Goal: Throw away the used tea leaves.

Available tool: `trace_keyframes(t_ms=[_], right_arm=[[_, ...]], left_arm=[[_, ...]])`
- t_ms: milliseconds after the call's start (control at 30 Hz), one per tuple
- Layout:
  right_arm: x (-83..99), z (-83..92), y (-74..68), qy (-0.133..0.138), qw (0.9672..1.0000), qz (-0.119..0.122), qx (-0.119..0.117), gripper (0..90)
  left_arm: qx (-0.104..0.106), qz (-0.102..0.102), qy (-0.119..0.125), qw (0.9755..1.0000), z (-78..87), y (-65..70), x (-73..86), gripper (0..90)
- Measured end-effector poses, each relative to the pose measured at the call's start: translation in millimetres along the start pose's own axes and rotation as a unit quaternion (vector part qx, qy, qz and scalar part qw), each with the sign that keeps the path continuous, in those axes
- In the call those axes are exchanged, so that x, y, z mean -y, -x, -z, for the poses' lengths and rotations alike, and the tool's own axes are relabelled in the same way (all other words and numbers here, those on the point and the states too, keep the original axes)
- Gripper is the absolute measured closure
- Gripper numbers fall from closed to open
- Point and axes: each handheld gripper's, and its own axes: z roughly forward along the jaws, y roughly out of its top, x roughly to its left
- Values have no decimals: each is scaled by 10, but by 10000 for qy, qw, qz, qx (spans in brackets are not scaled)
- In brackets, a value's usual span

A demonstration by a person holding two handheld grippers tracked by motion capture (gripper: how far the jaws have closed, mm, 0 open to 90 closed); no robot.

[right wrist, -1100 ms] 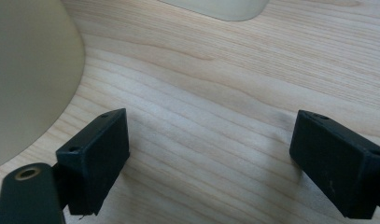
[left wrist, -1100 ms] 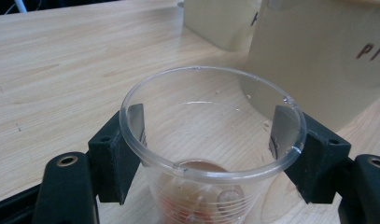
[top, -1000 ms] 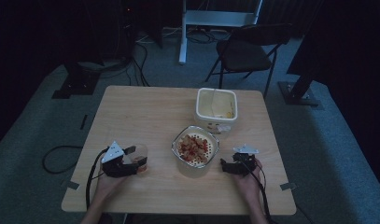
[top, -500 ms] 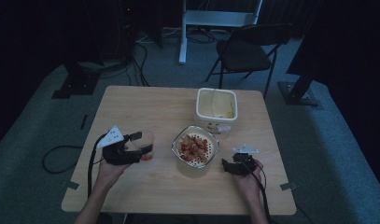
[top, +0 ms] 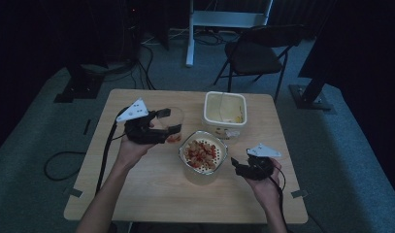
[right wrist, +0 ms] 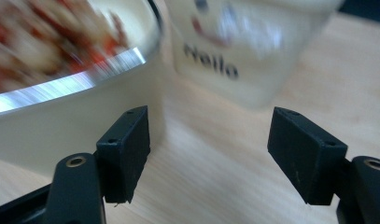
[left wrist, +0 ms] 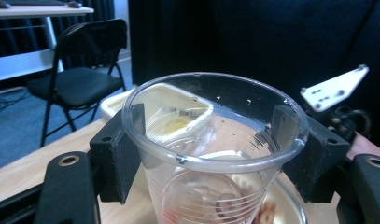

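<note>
My left gripper (top: pixel 168 121) is shut on a clear plastic cup (top: pixel 174 127), held upright above the table to the left of the bowl. In the left gripper view its pads press both sides of the cup (left wrist: pixel 211 154) just under the rim, and red and pale bits lie in the bottom. The steel-rimmed bowl (top: pixel 201 174) of red and pale pieces stands mid-table. My right gripper (top: pixel 235 166) hovers at the bowl's right side. Its jaws have just been closing and stand apart with nothing between them (right wrist: pixel 208 140), the bowl's wall (right wrist: pixel 61 126) close on their left.
A white square tub (top: pixel 224 130) stands behind the bowl; it reads "Hello" in the right gripper view (right wrist: pixel 243 56). The wooden table (top: pixel 151 194) has bare room in front and at the left. A folding chair (top: pixel 258 53) stands beyond the far edge.
The left gripper has lifted the cup off the table and carried it up and toward the bowl. The right gripper stays beside the bowl, a little higher.
</note>
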Motion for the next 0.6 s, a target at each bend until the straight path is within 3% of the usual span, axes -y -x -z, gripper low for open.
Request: trace_keyframes(t_ms=[267,367,600], right_arm=[[-382,155,-164,468,9979,276,-347,297],[-496,161,-246,592,9963,357,-504,297],[-694,98,-407,812,9928,489,-727,294]], left_arm=[[191,218,140,9995,-399,-12,-121,297],[192,145,16,9997,-525,25,-133,297],[382,336,173,9986,-673,91,-126,299]])
